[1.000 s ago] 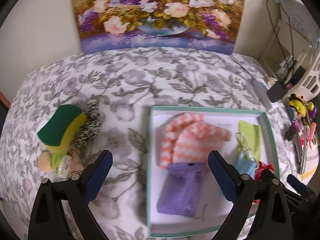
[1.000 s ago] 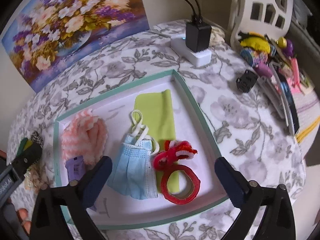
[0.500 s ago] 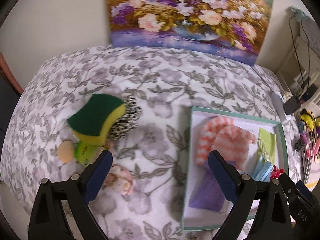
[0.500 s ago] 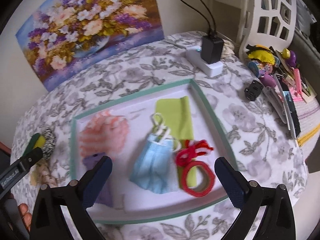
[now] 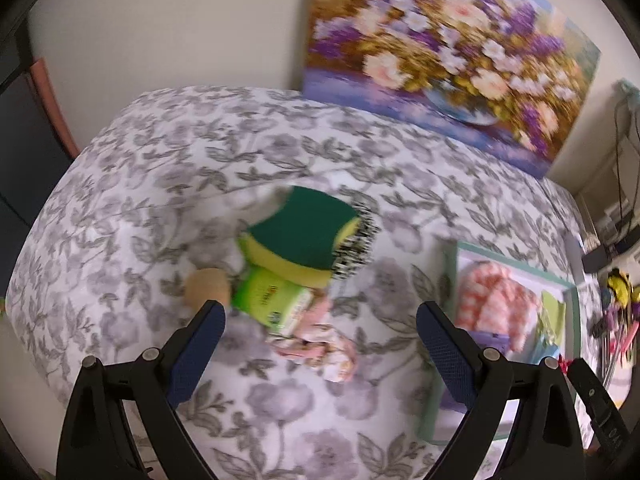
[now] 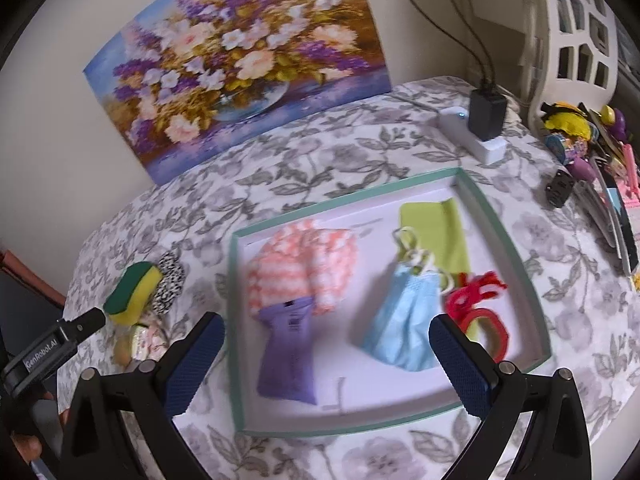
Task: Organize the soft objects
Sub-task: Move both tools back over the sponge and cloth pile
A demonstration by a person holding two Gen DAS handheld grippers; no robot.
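Leftward swing is the change: a second ago the left gripper (image 5: 318,344) looked down on the tray (image 6: 500,224), and now it faces the loose pile on the floral tablecloth (image 5: 168,168), with the tray slid off to 3 o'clock in its view. Its jaws stand wide apart and hold nothing. That suggests the next pick will come from the pile, which has not yet been tidied.

The pile sits just ahead of the left gripper, near 12 o'clock. A green-and-yellow sponge (image 5: 304,236) lies on top, spongy and thick, its green face tilted up. A black-and-white patterned fabric piece (image 5: 360,248) touches it at 3 o'clock. Below it lie a green packet (image 5: 272,300), a tan ball (image 5: 208,290) at 9 o'clock, and a pink floral item (image 5: 324,344); motion blur hides finer detail.

The right gripper (image 6: 326,356) hangs over the tray, jaws also spread and empty. Inside the tray lie a pink-and-white fuzzy cloth (image 6: 304,264), a purple cloth (image 6: 286,352), a blue face mask (image 6: 404,320), a lime sheet (image 6: 436,232) and a red band (image 6: 476,308).
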